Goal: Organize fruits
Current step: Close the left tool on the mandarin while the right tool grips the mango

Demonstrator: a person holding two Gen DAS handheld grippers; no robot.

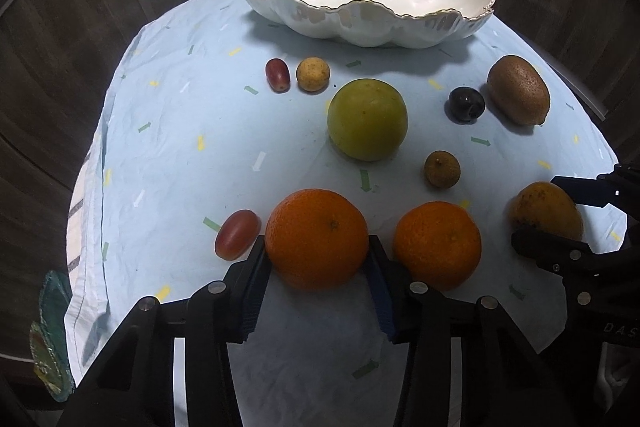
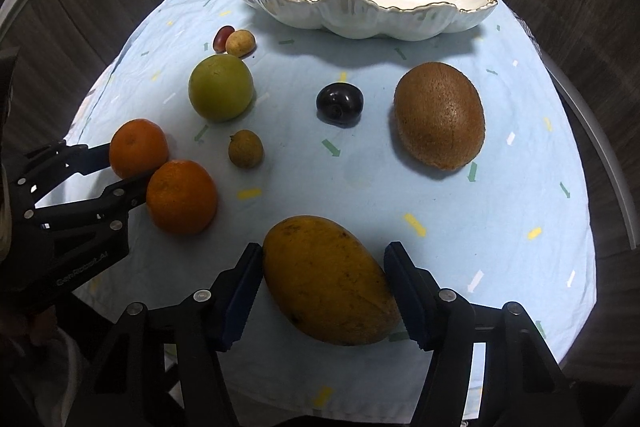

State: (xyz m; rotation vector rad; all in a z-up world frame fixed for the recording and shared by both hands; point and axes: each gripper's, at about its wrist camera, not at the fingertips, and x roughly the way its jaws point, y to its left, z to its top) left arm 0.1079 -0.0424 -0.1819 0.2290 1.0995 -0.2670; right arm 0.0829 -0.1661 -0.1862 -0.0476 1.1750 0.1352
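Left tongs [image 1: 316, 259] pinching a bright dimpled orange [image 1: 317, 238]; right tongs [image 2: 324, 281] hugging a speckled yellow mango [image 2: 330, 281], probably touching both sides.

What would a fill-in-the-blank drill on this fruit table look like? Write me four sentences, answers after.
1. The left gripper has its fingers on either side of an ____.
2. The right gripper brackets the yellow ____.
3. The scalloped white bowl holds ____ fruit.
4. The dark plum lies between the green citrus and the brown ____.

Missing words: orange; mango; no; kiwi
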